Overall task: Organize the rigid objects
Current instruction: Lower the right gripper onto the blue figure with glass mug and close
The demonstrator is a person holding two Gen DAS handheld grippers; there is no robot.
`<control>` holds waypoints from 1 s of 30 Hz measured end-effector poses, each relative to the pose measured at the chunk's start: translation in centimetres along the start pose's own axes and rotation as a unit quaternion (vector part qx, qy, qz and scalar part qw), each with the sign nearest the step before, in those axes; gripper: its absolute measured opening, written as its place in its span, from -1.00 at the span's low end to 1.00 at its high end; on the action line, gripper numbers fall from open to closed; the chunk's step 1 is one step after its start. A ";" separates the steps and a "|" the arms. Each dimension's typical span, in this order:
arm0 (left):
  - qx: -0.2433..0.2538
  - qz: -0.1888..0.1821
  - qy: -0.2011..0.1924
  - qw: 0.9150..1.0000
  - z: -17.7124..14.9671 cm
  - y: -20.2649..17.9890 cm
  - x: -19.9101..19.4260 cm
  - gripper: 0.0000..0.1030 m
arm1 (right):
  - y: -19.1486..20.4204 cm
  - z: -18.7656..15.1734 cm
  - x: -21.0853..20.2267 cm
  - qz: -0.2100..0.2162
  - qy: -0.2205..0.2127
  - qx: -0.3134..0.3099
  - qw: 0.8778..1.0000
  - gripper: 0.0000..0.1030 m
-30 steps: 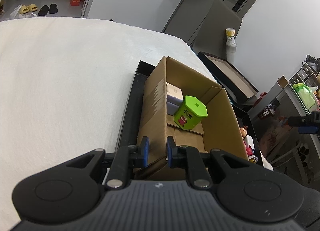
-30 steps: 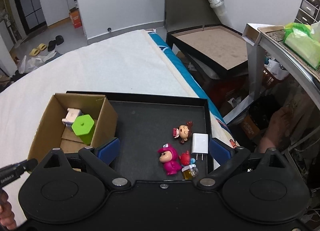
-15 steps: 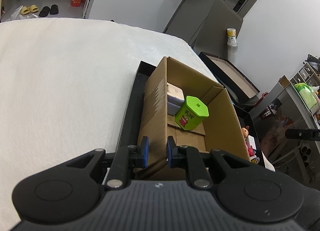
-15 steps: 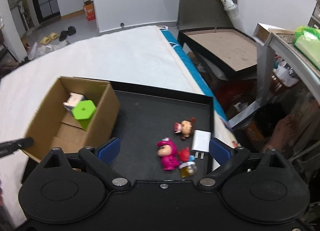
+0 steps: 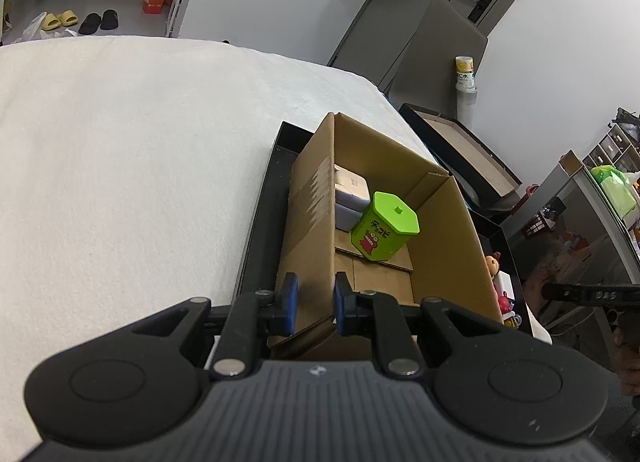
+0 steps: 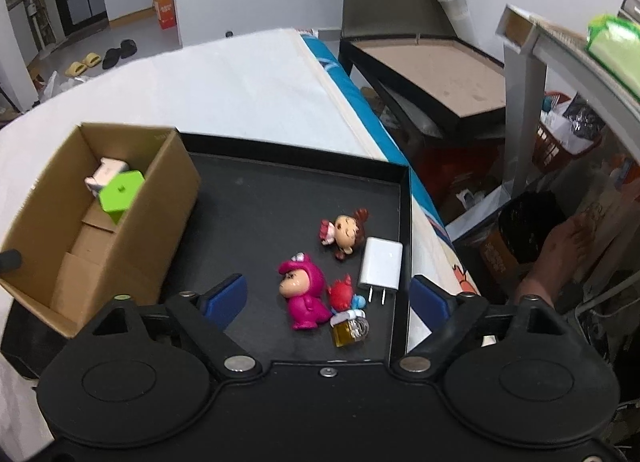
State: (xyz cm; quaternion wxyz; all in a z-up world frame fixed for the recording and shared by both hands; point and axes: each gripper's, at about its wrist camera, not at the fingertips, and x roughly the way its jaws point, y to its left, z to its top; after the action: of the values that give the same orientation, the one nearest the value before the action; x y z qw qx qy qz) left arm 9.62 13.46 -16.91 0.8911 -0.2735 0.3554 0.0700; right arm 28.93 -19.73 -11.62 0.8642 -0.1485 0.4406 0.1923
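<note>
My left gripper [image 5: 316,302] is shut on the near wall of an open cardboard box [image 5: 440,246]. Inside the box stand a green hexagonal tin [image 5: 384,230] and a stack of white cases [image 5: 352,190]. The box sits on the left of a black tray [image 6: 260,214]. My right gripper [image 6: 326,298] hangs over the tray's right side with its jaws closing; the pads touch nothing. Between and just ahead of the fingers lie a pink figure [image 6: 304,290], a small red figure [image 6: 340,296], a white charger [image 6: 380,264], a brown-haired doll [image 6: 346,232] and a tiny yellow bottle [image 6: 348,328].
The tray rests on a white bed cover [image 5: 120,162] at the bed's right edge. Beyond that edge stand a second black tray with a brown base [image 6: 432,70], a grey shelf [image 6: 560,50] and floor clutter. A person's bare foot [image 6: 560,246] shows at the right.
The right gripper has sunk closer to the tray, so the toys look larger, and its fingers have drawn in a little. The left gripper keeps its hold on the box wall, unmoved.
</note>
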 end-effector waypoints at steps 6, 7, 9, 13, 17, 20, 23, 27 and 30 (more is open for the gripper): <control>0.002 0.001 0.000 1.000 0.0 0.0 0.1 -0.68 | -0.8 -0.9 2.5 0.007 0.030 0.008 0.999 0.11; 0.002 0.001 0.000 1.000 0.0 0.0 0.0 -0.68 | -1.0 -1.0 3.0 0.009 0.037 0.012 0.999 0.03; 0.002 0.001 0.000 1.000 0.0 0.0 0.0 -0.68 | -1.2 -1.2 3.6 0.013 0.044 0.016 0.999 -0.02; 0.002 0.001 0.000 1.000 0.0 0.0 0.0 -0.68 | -1.5 -1.5 4.9 0.008 0.052 0.018 0.998 -0.09; 0.002 0.001 0.000 1.000 0.0 0.0 0.0 -0.68 | -1.6 -1.8 6.0 0.006 0.064 0.023 0.998 -0.16; 0.002 0.001 0.000 1.000 0.0 0.0 0.0 -0.68 | -1.5 -2.3 7.1 0.010 0.074 0.022 0.997 -0.30; 0.003 0.001 0.001 1.000 0.0 0.0 0.0 -0.68 | -1.5 -2.9 8.3 0.005 0.097 0.016 0.995 -0.49; 0.003 0.001 0.001 1.000 0.0 0.0 0.0 -0.68 | -0.7 -3.0 7.7 0.007 0.092 0.001 0.996 -0.53; 0.003 0.001 0.001 1.000 0.0 0.1 0.0 -0.68 | -0.4 -3.0 7.3 0.005 0.088 -0.005 0.996 -0.53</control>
State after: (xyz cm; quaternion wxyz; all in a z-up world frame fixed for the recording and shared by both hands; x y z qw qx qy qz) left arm 9.64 13.52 -16.94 0.8913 -0.2710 0.3567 0.0694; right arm 30.92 -19.90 -19.21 0.8208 -0.1667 0.5143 0.1846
